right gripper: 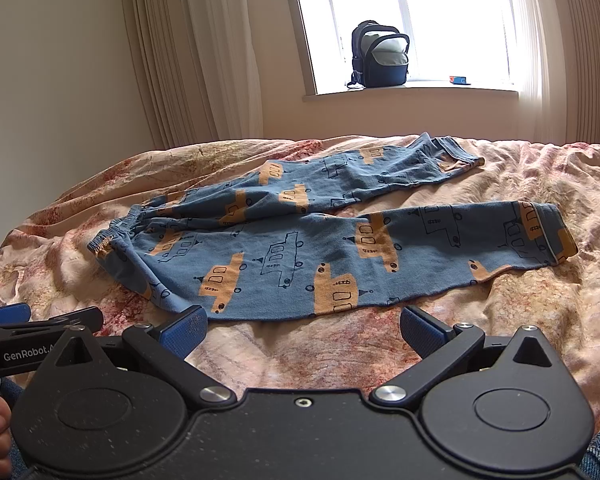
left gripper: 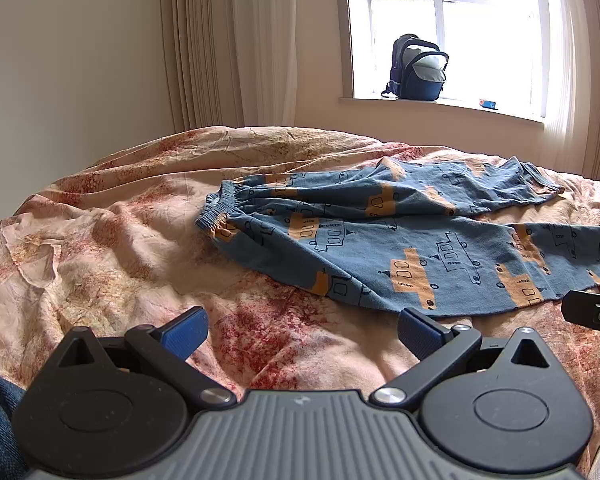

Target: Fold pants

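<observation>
My left tool (left gripper: 302, 330) sits at the bottom of its frame w/ both blue pads spread wide, nothing between them but bedspread. Right tool (right gripper: 303, 330) is the same: jaws fully apart, empty, low over the bed near the garment's closest edge.

The blue cotton pants w/ orange and outlined boat prints (right gripper: 300, 248) lie flat across the middle of the right view, on the rumpled pink-and-red floral bedspread (right gripper: 340, 360). Elastic waistband (right gripper: 116, 232) is at centre-left; the two legs run off to the right and split into a V. The near leg ends at the cuff (right gripper: 556, 240) at right of frame, and the far leg angles up toward upper centre.

Both tools sit side by side on the near side, prob because that's where I can reach the long edge. The left one faces the waistband end (left gripper: 220, 212), the right one the leg. The right tool's tip just shows at the right edge of the left view.

Pants are spread out but not folded yet, so I reckon step 1 is bringing one leg over the other. Fabric is thin and creased, so a shallow pinch may catch the bedspread too.

A dark blue backpack (right gripper: 380, 56) sits on the windowsill at top centre, well clear.
</observation>
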